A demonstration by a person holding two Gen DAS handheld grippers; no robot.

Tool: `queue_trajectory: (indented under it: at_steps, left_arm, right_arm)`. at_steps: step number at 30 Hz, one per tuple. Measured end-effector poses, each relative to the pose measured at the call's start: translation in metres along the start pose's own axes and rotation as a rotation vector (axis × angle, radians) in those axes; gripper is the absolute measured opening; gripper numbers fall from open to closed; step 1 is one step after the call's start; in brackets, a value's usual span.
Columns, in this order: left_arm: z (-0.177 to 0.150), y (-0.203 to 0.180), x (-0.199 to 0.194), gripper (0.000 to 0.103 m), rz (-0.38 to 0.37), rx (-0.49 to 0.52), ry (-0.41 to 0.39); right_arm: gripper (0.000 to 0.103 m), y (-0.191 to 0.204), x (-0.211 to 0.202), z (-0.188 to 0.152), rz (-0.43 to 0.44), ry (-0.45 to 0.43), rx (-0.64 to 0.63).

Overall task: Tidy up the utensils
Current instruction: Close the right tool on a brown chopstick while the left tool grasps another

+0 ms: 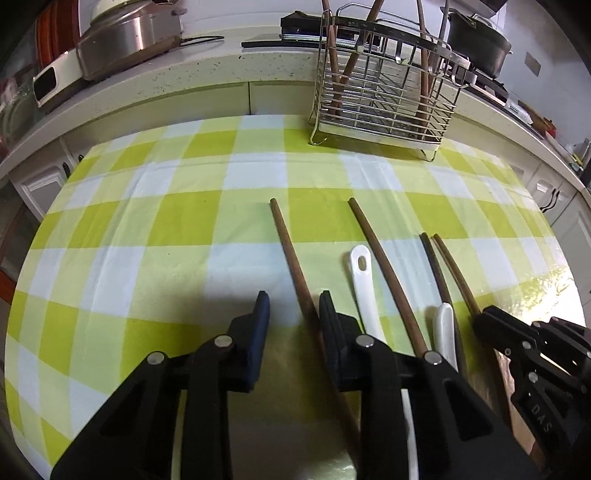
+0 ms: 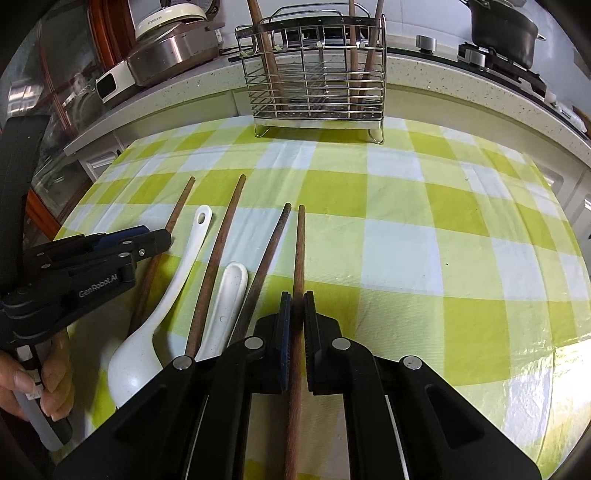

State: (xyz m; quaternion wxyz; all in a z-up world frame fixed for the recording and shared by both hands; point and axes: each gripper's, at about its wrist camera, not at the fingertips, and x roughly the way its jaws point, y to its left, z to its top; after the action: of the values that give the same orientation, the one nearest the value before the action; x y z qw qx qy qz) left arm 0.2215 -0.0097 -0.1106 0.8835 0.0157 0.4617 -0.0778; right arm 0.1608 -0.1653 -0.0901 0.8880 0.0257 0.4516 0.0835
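Note:
Several utensils lie side by side on the green checked cloth (image 2: 424,206). My right gripper (image 2: 297,301) is shut on the rightmost brown wooden handle (image 2: 298,251), which runs between its fingers. My left gripper (image 1: 293,299) is open; a wooden handle (image 1: 286,243) passes between its fingers, close to the right one. To its right lie a white spoon (image 1: 364,284), another wooden handle (image 1: 380,254), a short white spoon (image 1: 443,325) and a dark handle (image 1: 436,269). The wire utensil rack (image 2: 314,77) stands at the table's far edge with several wooden utensils upright in it.
A kitchen counter (image 2: 461,85) runs behind the table with a steel pot (image 2: 173,51) at the left and a black pot (image 2: 506,29) on a stove at the right. A hand (image 2: 33,384) holds the left gripper's handle.

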Motion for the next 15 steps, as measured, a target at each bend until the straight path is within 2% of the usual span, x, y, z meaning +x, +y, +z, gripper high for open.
queue_trajectory:
  at_steps: [6, 8, 9, 15]
  left_arm:
    - [0.0, -0.014, 0.003, 0.026, 0.025, 0.042, -0.018]
    - [0.001, -0.017, 0.004, 0.018, 0.034, 0.043, -0.027]
    - [0.001, -0.017, 0.005, 0.009, 0.036, 0.046, -0.029]
    - [-0.007, -0.016, 0.0, 0.006, -0.023, 0.064, -0.038]
  right_arm:
    - [0.006, 0.0, 0.005, 0.007, 0.004, 0.014, -0.006]
    - [0.007, 0.002, 0.006, 0.008, 0.0, 0.013, -0.014]
    - [0.007, 0.003, 0.006, 0.008, -0.001, 0.013, -0.019]
    - [0.006, -0.002, 0.003, 0.003, 0.02, -0.006, -0.014]
